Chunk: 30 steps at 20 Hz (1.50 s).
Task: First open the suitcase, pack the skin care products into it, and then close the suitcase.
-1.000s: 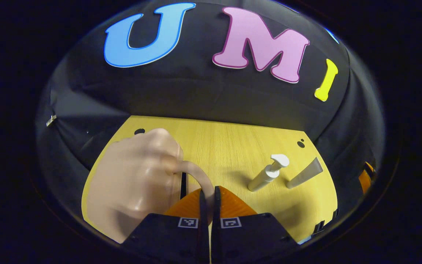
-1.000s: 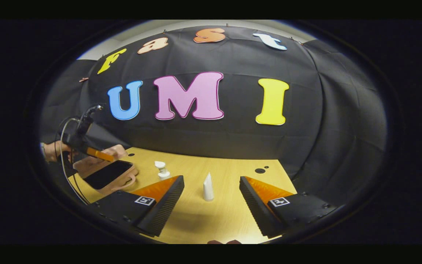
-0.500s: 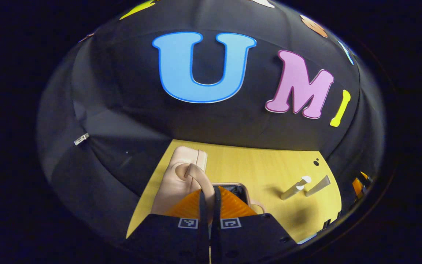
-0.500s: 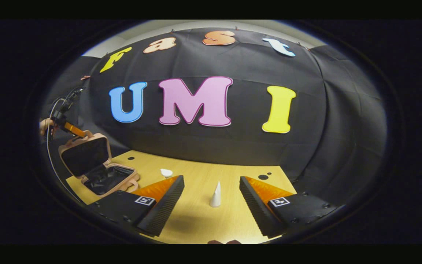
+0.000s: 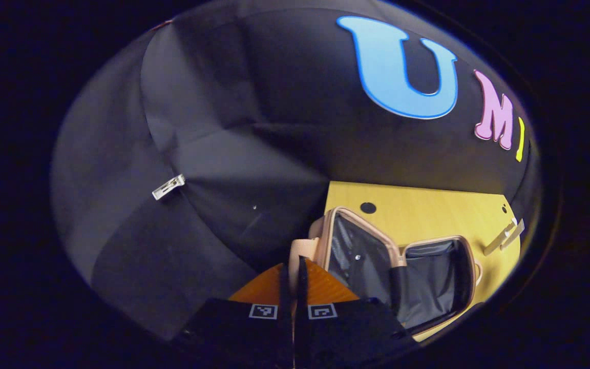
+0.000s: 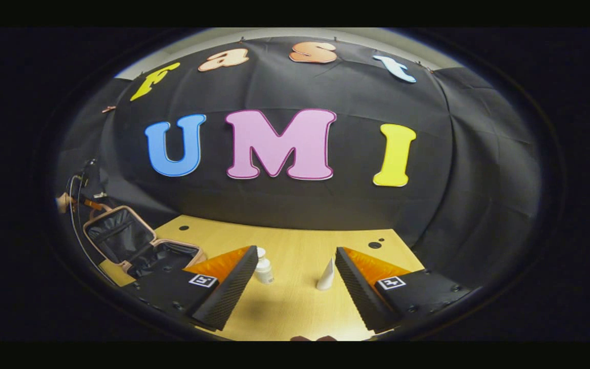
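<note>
The pink suitcase (image 5: pixel 430 279) lies open on the wooden table (image 5: pixel 428 205), showing its dark lining. Its lid (image 5: pixel 356 251) stands tilted back. My left gripper (image 5: pixel 293 266) is shut on the lid's pink handle (image 5: pixel 301 249), at the table's left edge. In the right gripper view the suitcase (image 6: pixel 139 246) sits far left, with the left gripper (image 6: pixel 90 203) and a hand behind its lid. My right gripper (image 6: pixel 295 279) hovers open above the table. A white pump bottle (image 6: pixel 263 267) and a white tube (image 6: pixel 325 277) stand between its fingers, farther off.
The black cloth wall closes the back and both sides of the table (image 6: pixel 295 312). Small dark holes (image 6: pixel 375 244) mark the tabletop near its far corners. In the left gripper view the bottle and tube (image 5: pixel 504 238) stand at the far right.
The left gripper has pulled the handle up and back, swinging the lid from barely raised to wide open. The right gripper view has shifted, so the bottle now shows by its left finger.
</note>
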Each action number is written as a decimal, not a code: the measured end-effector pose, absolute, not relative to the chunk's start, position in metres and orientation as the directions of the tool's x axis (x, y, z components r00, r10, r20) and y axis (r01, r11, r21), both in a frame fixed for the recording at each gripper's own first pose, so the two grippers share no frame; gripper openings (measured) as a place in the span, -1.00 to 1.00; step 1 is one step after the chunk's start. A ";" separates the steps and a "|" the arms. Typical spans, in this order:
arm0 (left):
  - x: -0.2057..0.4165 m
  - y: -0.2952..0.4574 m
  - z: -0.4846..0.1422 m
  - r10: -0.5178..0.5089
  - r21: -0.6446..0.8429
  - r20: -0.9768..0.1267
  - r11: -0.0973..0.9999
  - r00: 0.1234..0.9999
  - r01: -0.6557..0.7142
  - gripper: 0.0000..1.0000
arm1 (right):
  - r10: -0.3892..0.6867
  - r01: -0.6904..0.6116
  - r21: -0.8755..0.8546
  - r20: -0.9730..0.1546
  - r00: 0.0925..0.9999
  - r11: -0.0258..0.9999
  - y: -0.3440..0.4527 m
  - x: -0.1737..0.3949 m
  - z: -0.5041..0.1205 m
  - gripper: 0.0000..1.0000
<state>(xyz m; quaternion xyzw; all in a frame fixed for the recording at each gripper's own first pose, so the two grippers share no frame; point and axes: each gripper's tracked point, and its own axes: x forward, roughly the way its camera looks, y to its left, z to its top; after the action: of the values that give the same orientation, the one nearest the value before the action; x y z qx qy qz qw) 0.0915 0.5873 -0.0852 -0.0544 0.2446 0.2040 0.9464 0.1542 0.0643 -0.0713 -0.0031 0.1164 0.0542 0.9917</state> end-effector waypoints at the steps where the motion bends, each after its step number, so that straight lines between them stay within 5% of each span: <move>1: 0.096 0.603 -0.105 0.345 -0.034 -0.496 0.909 0.797 -0.415 -0.86 | 0.091 -0.096 -0.008 -0.248 0.964 0.995 0.067 0.153 -0.074 0.94; 6: 0.117 0.637 -0.211 0.289 -0.054 -0.607 0.914 0.740 -0.401 -0.86 | 0.043 -0.050 -0.014 -0.334 0.942 0.999 0.085 0.151 -0.087 0.94; 12: 0.120 0.659 -0.229 0.360 0.003 -0.604 0.893 0.711 -0.450 -0.67 | 0.037 -0.041 -0.002 -0.382 0.923 0.999 0.103 0.160 -0.102 0.94; 16: 0.122 0.635 -0.185 0.362 -0.043 -0.502 0.897 0.786 -0.441 0.76 | 0.029 -0.034 -0.007 -0.379 0.925 0.999 0.102 0.161 -0.110 0.94; 17: 0.126 0.621 -0.172 0.357 -0.046 -0.465 0.904 0.810 -0.425 0.95 | 0.021 -0.029 -0.017 -0.378 0.925 0.999 0.098 0.161 -0.114 0.94; 20: 0.132 0.538 -0.123 0.282 -0.026 -0.359 0.950 0.890 -0.311 0.94 | -0.009 -0.005 -0.036 -0.385 0.923 0.999 0.081 0.162 -0.129 0.94; 24: 0.147 0.357 -0.084 0.027 0.006 -0.291 1.000 0.956 -0.026 0.93 | -0.018 0.011 -0.019 -0.413 0.911 1.000 0.064 0.166 -0.156 0.94; 30: 0.176 0.083 -0.095 -0.291 0.025 -0.300 0.950 0.909 0.312 0.93 | 0.000 -0.005 -0.010 -0.443 0.897 1.000 0.039 0.188 -0.197 0.94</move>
<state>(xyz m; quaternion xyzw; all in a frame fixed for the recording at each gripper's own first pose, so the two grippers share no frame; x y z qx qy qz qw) 0.1761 0.0829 -0.0953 0.0360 0.1479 -0.1543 0.9762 0.1881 0.0393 -0.1969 -0.0056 0.2274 0.0015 0.9738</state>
